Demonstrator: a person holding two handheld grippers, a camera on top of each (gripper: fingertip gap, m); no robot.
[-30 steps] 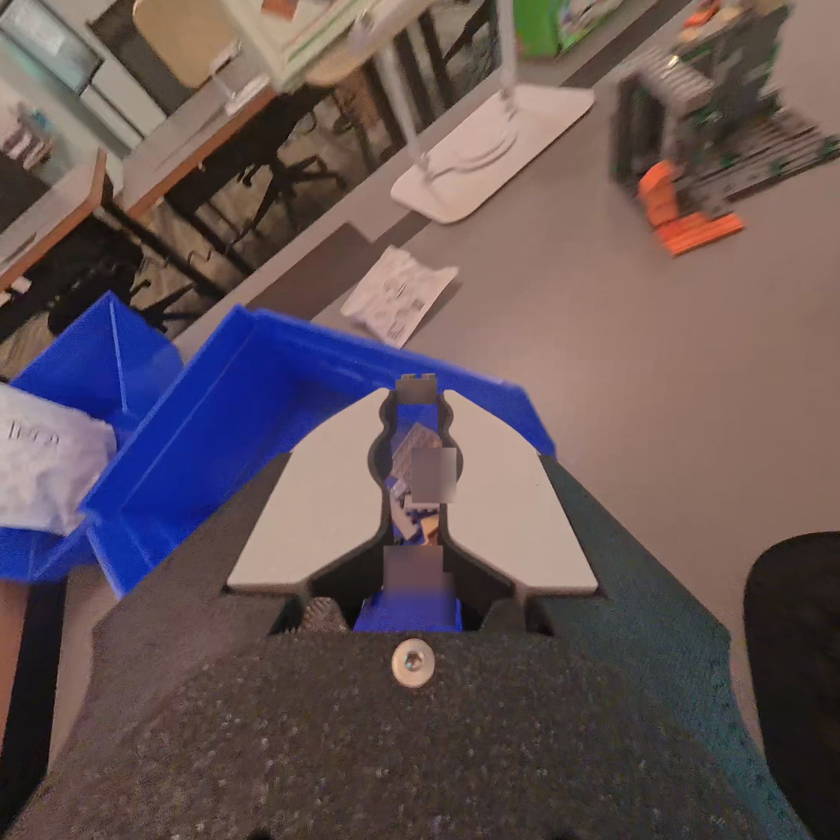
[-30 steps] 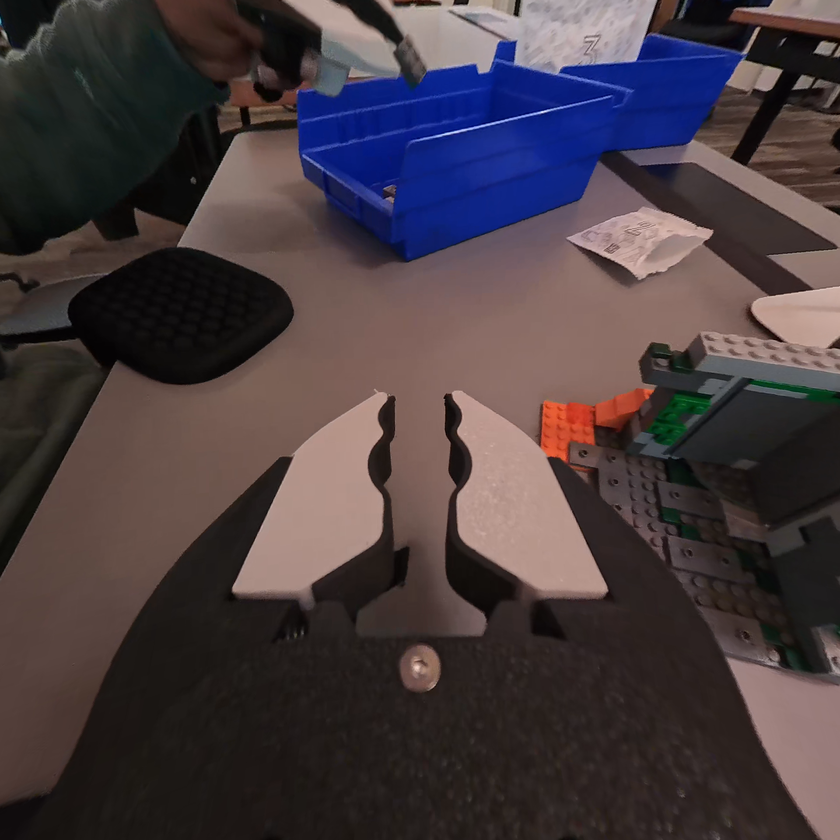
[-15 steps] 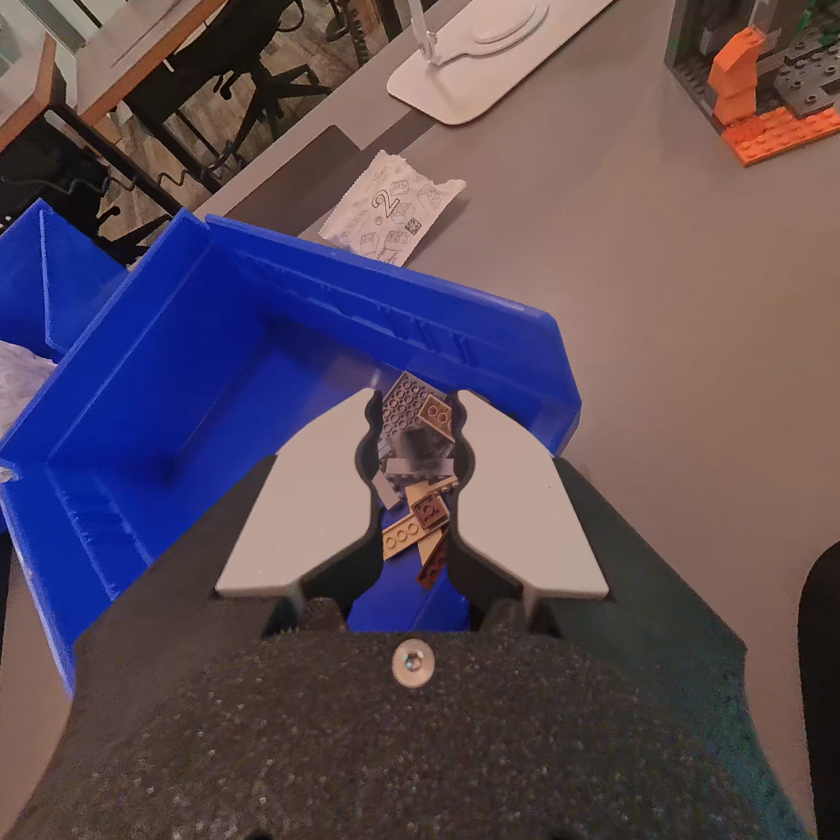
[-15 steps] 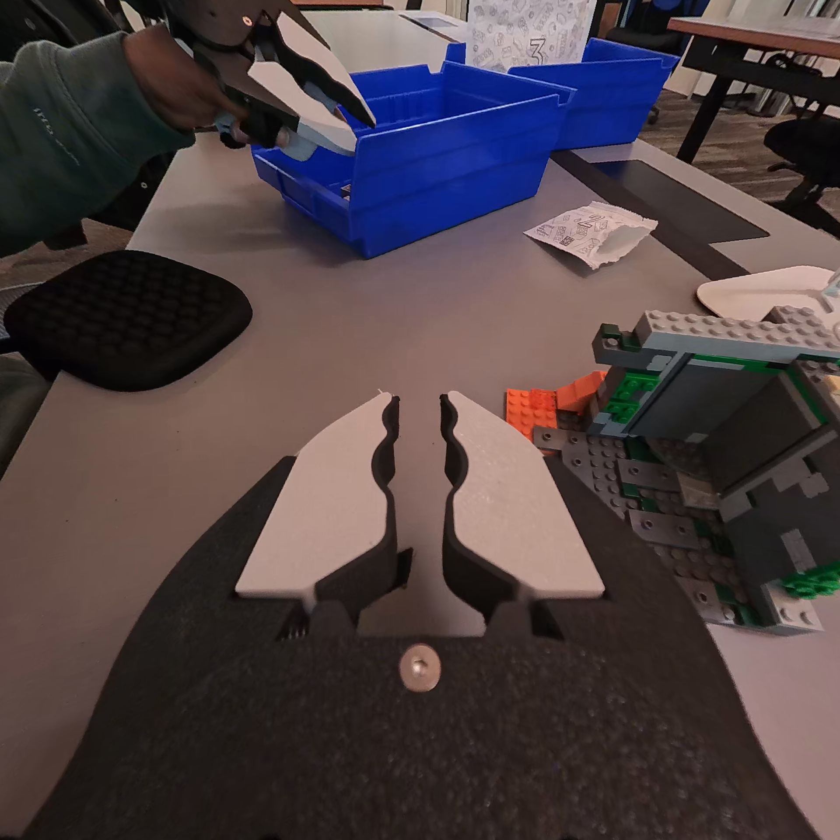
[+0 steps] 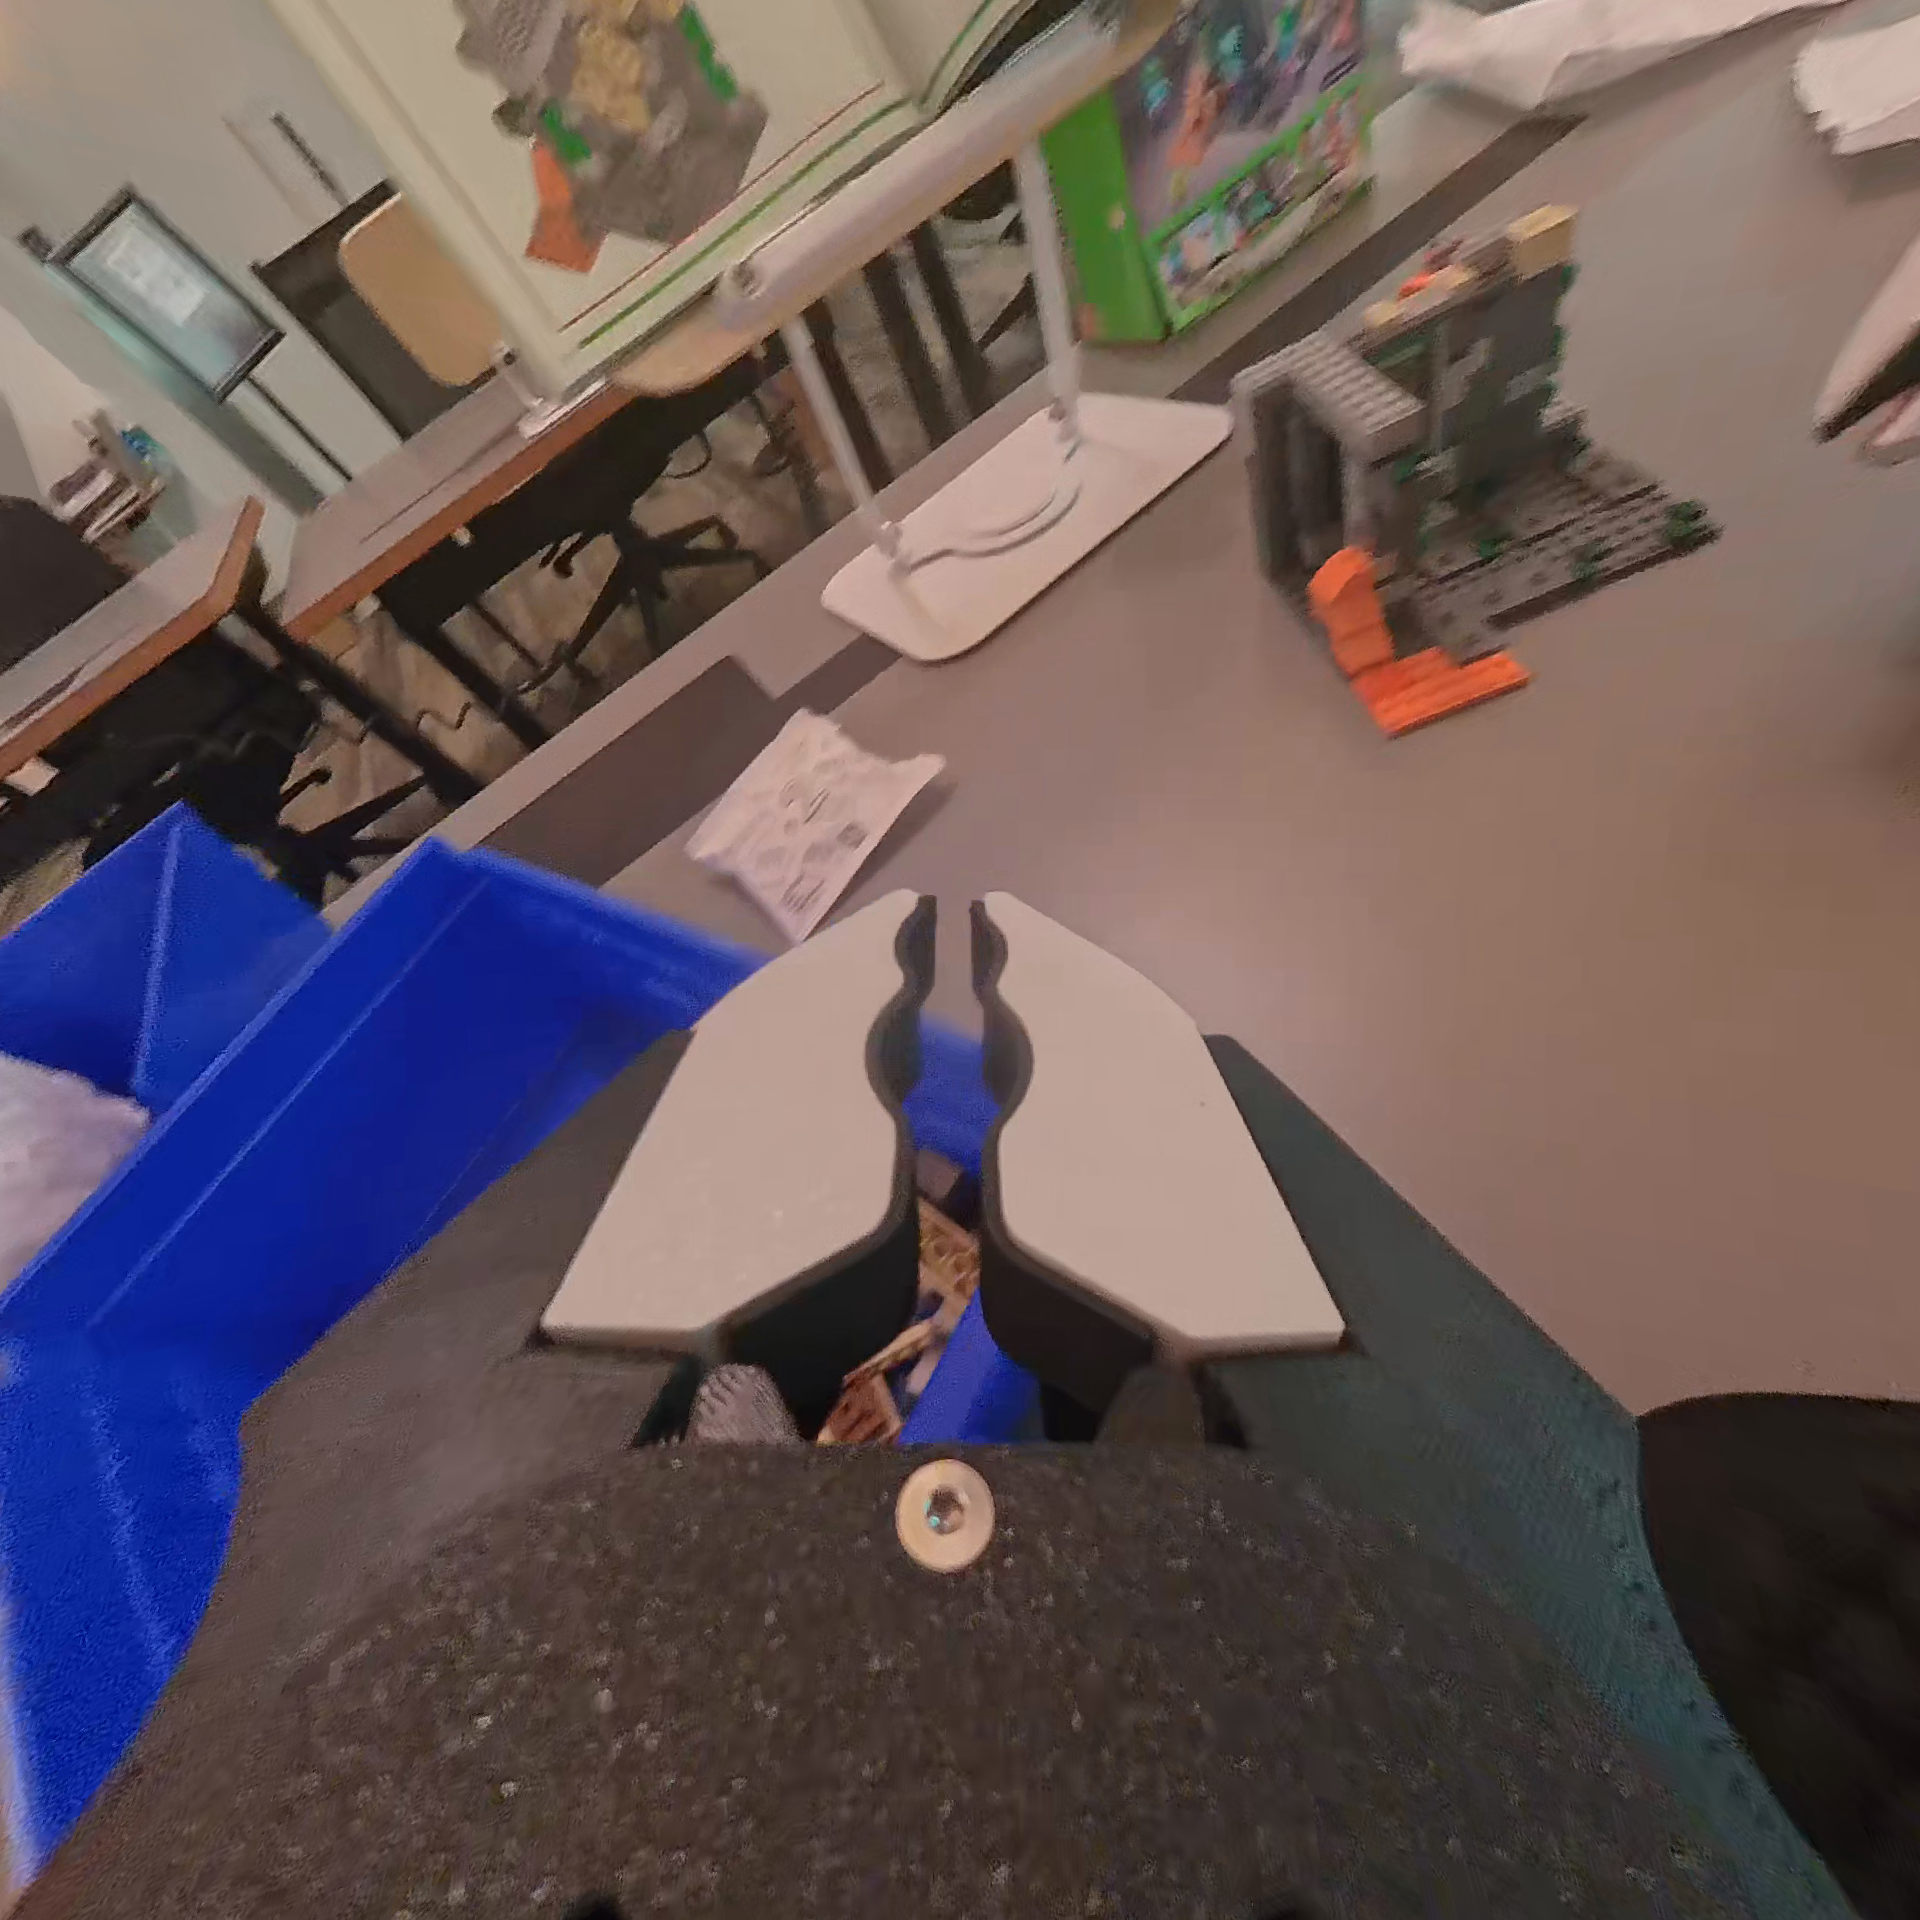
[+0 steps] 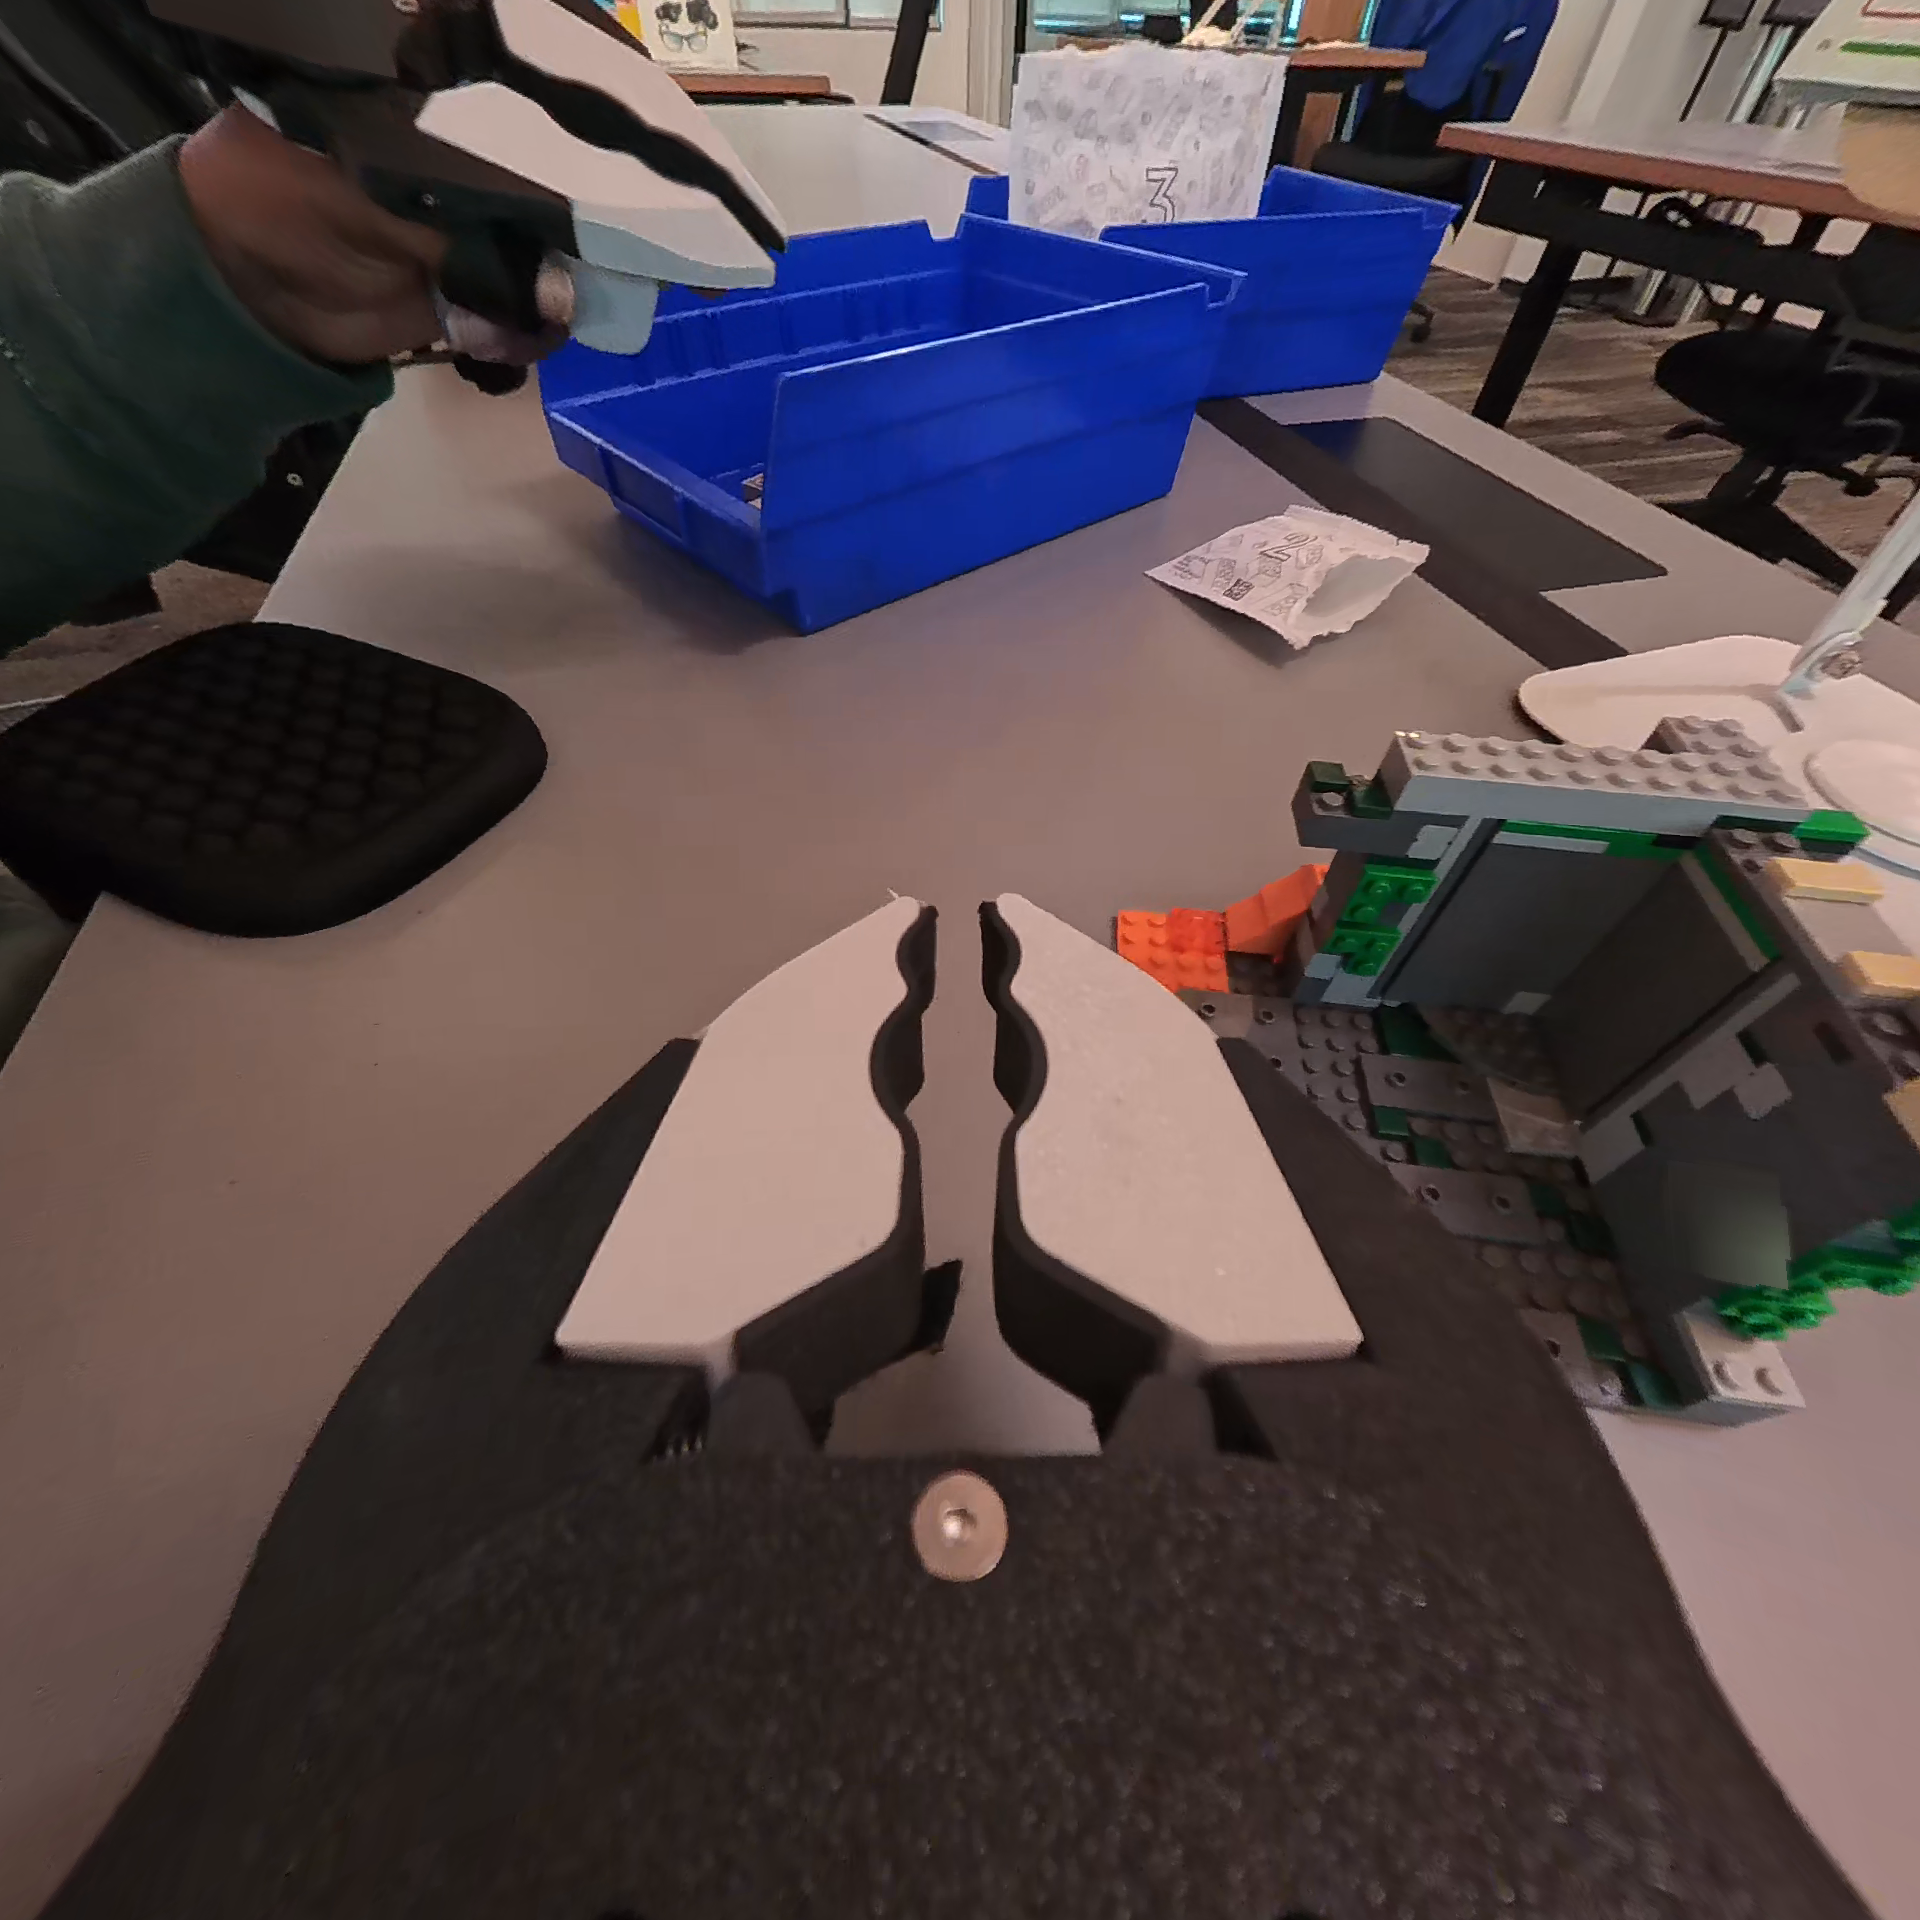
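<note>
My left gripper (image 5: 954, 909) hovers above the near end of a blue bin (image 5: 343, 1091). Its jaws stand a narrow gap apart, and bare table shows between the tips. Loose tan and grey bricks (image 5: 940, 1268) lie in the bin below the fingers. In the right wrist view the left gripper (image 6: 764, 249) is held in a hand above the bin (image 6: 987, 436), with nothing seen at its tips. My right gripper (image 6: 958, 914) is low over the grey table (image 6: 727, 790), its jaws narrowly apart with nothing between them. It is just left of a grey, green and orange brick model (image 6: 1558, 987).
A torn white paper bag (image 6: 1288, 571) lies between the bin and the model. A black pad (image 6: 249, 769) sits at the table's left edge. A second blue bin (image 6: 1320, 281) holds a white bag. A white stand base (image 5: 1029, 530) is behind the model (image 5: 1455, 468). Across from one pair of fingers to the other is roughly 25 cm. The right tips stand about 15 cm off the model (image 5: 1455, 468). The right camera catches it too, in the right wrist view (image 6: 1618, 1162).
A second ago my left gripper held a small dark brick at its tips. It then opened low over the bin's loose bricks; it has since risen and narrowed. My right jaws have narrowed.
</note>
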